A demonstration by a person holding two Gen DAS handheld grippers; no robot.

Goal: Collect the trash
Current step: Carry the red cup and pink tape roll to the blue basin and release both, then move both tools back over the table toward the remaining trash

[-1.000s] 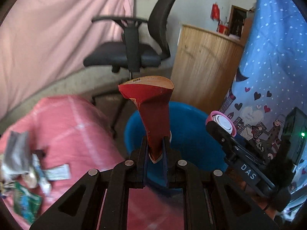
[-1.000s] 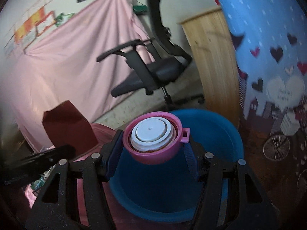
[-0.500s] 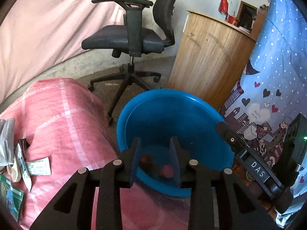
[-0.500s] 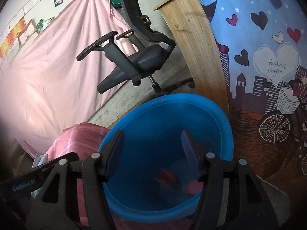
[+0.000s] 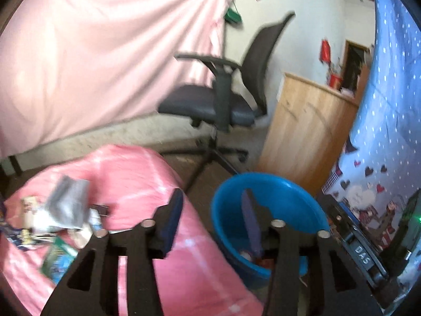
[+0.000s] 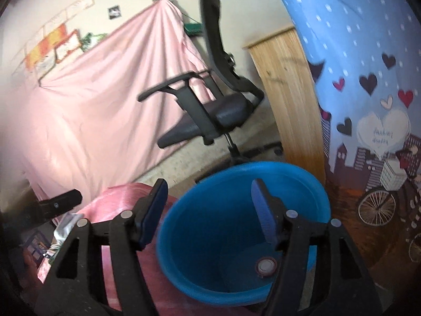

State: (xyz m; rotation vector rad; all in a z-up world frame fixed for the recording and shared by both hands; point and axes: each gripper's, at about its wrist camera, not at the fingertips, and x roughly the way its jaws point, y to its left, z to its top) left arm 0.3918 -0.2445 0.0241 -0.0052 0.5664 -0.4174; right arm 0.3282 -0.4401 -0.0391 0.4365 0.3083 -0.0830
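A blue plastic tub stands on the floor beside the pink-covered table; it also shows in the right wrist view. A pink-rimmed cup with a white lid lies on the tub's bottom, and dropped trash shows low in the tub. My left gripper is open and empty above the table's edge and the tub rim. My right gripper is open and empty over the tub. Several wrappers lie on the table at left, among them a grey foil pouch and a green packet.
The pink cloth table fills the lower left. A black office chair stands behind the tub, a wooden cabinet to its right, and a blue patterned curtain at far right. The right gripper's body is at the lower right.
Both grippers opened and dropped the red paper cone and the pink-lidded cup into the tub. Both have since swung left and lifted, with jaws wider.
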